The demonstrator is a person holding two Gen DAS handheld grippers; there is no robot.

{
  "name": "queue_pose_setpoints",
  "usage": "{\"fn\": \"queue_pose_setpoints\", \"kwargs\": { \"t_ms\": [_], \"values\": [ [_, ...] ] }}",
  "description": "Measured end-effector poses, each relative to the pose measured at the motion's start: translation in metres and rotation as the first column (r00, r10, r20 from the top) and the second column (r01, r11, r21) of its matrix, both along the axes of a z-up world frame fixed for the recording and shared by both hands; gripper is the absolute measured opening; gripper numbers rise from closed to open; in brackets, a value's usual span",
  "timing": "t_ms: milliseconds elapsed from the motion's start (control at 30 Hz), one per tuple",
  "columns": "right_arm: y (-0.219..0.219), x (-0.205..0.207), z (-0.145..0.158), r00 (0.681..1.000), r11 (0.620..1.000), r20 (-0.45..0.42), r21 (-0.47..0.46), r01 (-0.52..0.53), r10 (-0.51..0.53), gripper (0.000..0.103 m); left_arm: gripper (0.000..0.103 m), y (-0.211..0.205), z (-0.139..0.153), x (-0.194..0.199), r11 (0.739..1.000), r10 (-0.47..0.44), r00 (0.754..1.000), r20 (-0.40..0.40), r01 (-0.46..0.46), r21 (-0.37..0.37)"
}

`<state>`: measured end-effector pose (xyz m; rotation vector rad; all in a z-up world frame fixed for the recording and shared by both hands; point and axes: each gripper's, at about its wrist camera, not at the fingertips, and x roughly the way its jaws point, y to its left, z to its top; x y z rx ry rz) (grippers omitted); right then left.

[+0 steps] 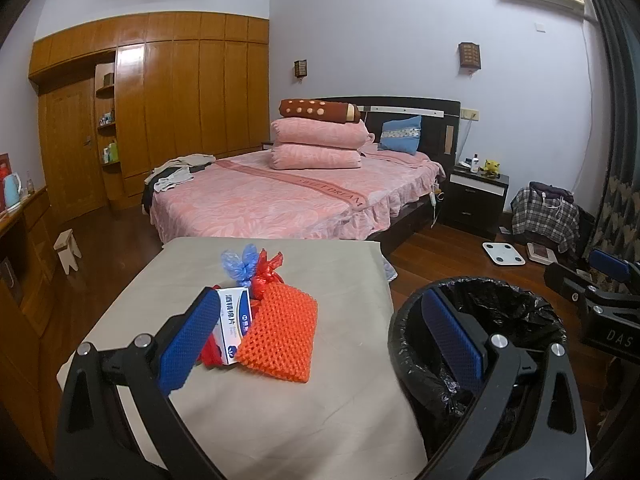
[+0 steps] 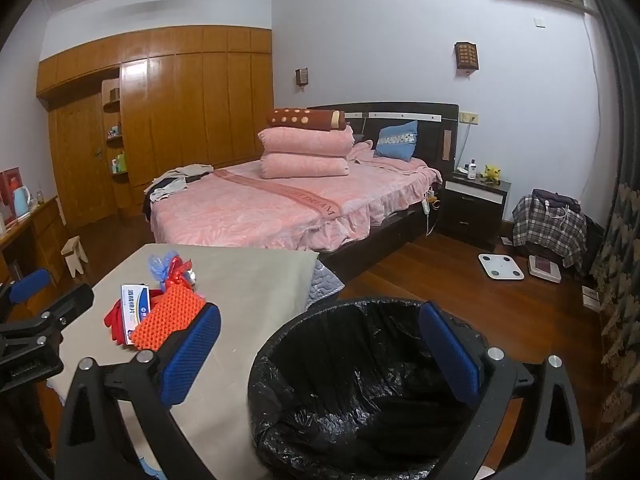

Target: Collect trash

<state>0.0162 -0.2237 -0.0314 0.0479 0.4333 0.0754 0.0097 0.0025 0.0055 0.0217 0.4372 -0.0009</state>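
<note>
The trash is 1 small heap on the cloth-covered table (image 1: 280, 400). It consists of an orange foam net (image 1: 280, 340), a white and blue box (image 1: 234, 326) touching the net's left edge, red plastic (image 1: 268, 274) behind the net, and a blue plastic wrap (image 1: 240, 262) just beside the red plastic on its far-left side. More red plastic shows under the box on its near side. All places below are given relative to this heap.

The lined bin (image 2: 360, 392) stands to the right of the heap, off the table edge, with its black liner open. No item is visible inside it.

Your left gripper (image 1: 316, 340) is spread wide and holds nothing. Its left pad sits just in front of the box, and its right pad lies over the bin rim in this view. Your right gripper (image 2: 320, 356) is also spread wide and empty. It hangs to the right of the heap, above the bin mouth.

Step in hand, as judged: approach for the 1st pick. Nothing is gripped yet.

Next move, as judged:
1. Choose 1 item, the net or the box, both nearest to you.
2. Narrow the left gripper's span around that item only.
3. Expect the net to compress; close firmly.
4. Carry it right to the bin and release.
</note>
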Motion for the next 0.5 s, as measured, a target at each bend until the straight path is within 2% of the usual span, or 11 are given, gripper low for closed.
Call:
{"fn": "queue_pose_setpoints", "kwargs": {
  "t_ms": [500],
  "values": [
    [0.002,0.0,0.001,1.0,1.0,0.001,0.001,0.0,0.0,0.097,0.098,0.011,0.004,0.0,1.0,0.0,1.0,-0.001,0.0,0.002]
  ]
}}
